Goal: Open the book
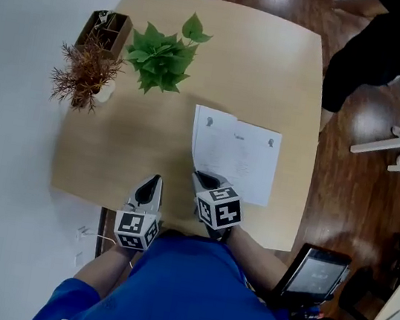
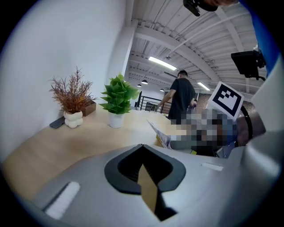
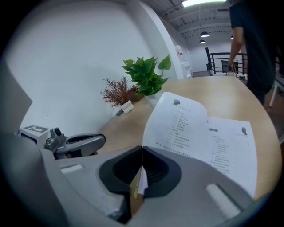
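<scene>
Right gripper (image 1: 202, 178) (image 3: 142, 148): fingers closed, pinching the near edge of a leaf of the thin white-paged paper book (image 1: 239, 159) (image 3: 224, 144). A white sheet edge with a yellow strip sits between the pads. From the pinch, the held leaf curves up and away, tilted, printed side facing the gripper's right. The rest of the book lies flat on the light wooden round-cornered table (image 1: 276, 62), ahead and to the right of the right fingertips, open, with printed text showing.

Left gripper (image 1: 154, 180) (image 2: 142, 146): fingers closed tip to tip, nothing between them, only table colour showing through the gap behind the tips. It's just left of the right gripper, apart from it, near the table's near edge. The book's lifted leaf (image 2: 161, 133) is ahead and to the right of the left fingertips, not touching them.

Far ahead of both sets of fingers, toward the left:
- green leafy plant in a white pot (image 1: 159, 59) (image 2: 117, 95) (image 3: 146, 75)
- dried reddish-brown twig plant in a white lumpy vase (image 1: 85, 75) (image 2: 71, 96)
- brown wooden box (image 1: 106, 29) behind the twig plant

Person in black clothing (image 1: 383, 49) (image 2: 182, 97) stands beyond the table's far right side.
</scene>
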The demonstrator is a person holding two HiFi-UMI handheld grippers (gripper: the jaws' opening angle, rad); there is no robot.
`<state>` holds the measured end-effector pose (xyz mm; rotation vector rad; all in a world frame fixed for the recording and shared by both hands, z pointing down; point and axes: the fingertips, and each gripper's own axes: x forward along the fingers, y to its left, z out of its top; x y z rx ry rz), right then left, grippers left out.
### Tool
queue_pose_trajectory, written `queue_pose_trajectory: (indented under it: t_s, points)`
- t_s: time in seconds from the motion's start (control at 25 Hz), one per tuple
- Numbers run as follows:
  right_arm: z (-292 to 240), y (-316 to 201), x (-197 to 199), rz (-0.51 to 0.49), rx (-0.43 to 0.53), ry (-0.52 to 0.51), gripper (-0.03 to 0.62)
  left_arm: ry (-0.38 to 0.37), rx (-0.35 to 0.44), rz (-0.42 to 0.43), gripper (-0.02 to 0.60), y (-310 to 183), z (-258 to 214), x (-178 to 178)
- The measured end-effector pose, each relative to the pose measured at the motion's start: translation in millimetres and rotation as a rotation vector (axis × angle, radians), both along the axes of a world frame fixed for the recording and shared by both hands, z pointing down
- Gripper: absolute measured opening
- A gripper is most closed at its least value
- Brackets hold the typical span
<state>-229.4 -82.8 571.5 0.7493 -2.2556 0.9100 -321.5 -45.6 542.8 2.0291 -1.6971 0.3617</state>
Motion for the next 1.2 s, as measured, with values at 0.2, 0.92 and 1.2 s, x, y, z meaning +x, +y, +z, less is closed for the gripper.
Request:
queue_pose_trajectory:
  t_s: [0.2, 0.92, 1.2]
  points:
    - [9, -4, -20, -0.002, -0.015, -0.008, 0.006, -0.001, -0.006, -0.03, 0.006, 6, 2, -17]
    - [69, -9, -54, -0.048, -0.089, 0.064, 0.006, -0.018, -0.037, -0.118, 0.007, 23, 9, -51]
    - [90, -8, -56, -0.049, -0.119, 0.091, 0.008, -0.028, -0.04, -0.117, 0.006, 23, 7, -53]
